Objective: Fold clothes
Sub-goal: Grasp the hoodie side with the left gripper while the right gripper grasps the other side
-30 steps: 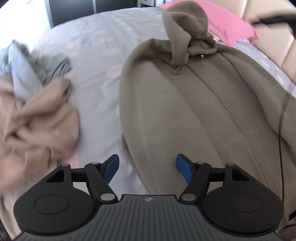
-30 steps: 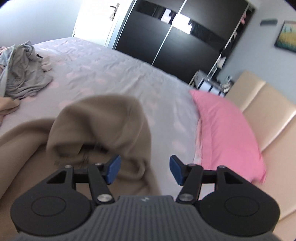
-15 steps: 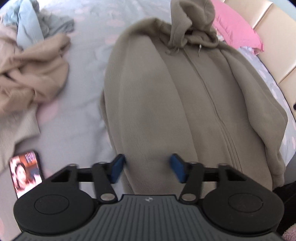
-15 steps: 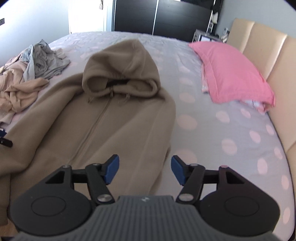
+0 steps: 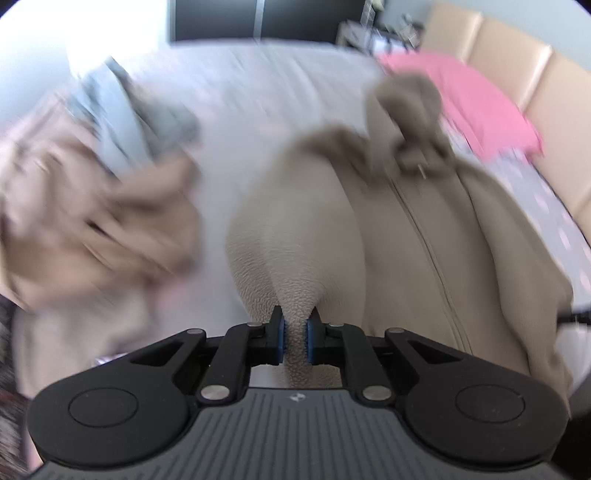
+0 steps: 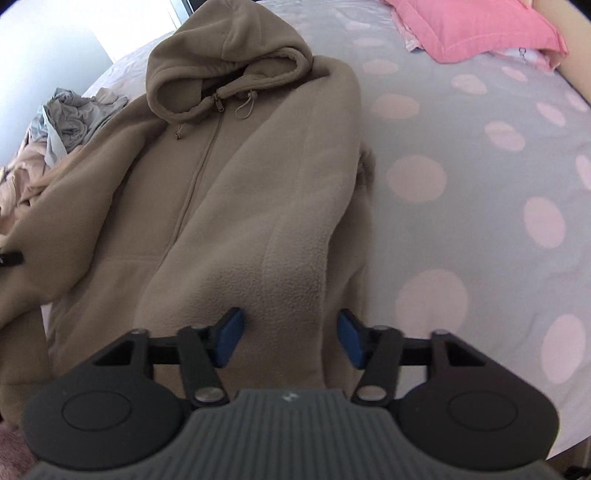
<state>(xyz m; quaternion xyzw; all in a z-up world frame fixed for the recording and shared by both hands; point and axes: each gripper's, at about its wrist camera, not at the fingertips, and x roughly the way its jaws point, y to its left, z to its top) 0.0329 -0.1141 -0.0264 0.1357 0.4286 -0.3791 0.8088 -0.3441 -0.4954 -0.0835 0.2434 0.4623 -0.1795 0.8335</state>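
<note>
The left gripper (image 5: 295, 341) is clamping a bunched fold of the tan hoodie (image 6: 229, 192) between its blue pads and is drawing that edge up off the bed (image 6: 480, 177), so the fleece is tenting away ahead of the fingers toward the hood. The right gripper (image 6: 288, 338) is closing, its jaws standing apart on either side of a raised ridge of the same hoodie near the sleeve edge; the pads are not yet pressing on the cloth. The step in hand looks like taking hold of both sides of the hoodie at its lower part to begin the first fold. The next move probably calls for the right jaws to finish pinching that ridge, then for both hands to be carrying the cloth together. Counting: one hoodie lying zip-up just ahead of both tools, one heap of unfolded clothes (image 6: 55, 147) far to the left, one pink pillow (image 6: 476, 26) beyond on the right, two grippers.
</note>
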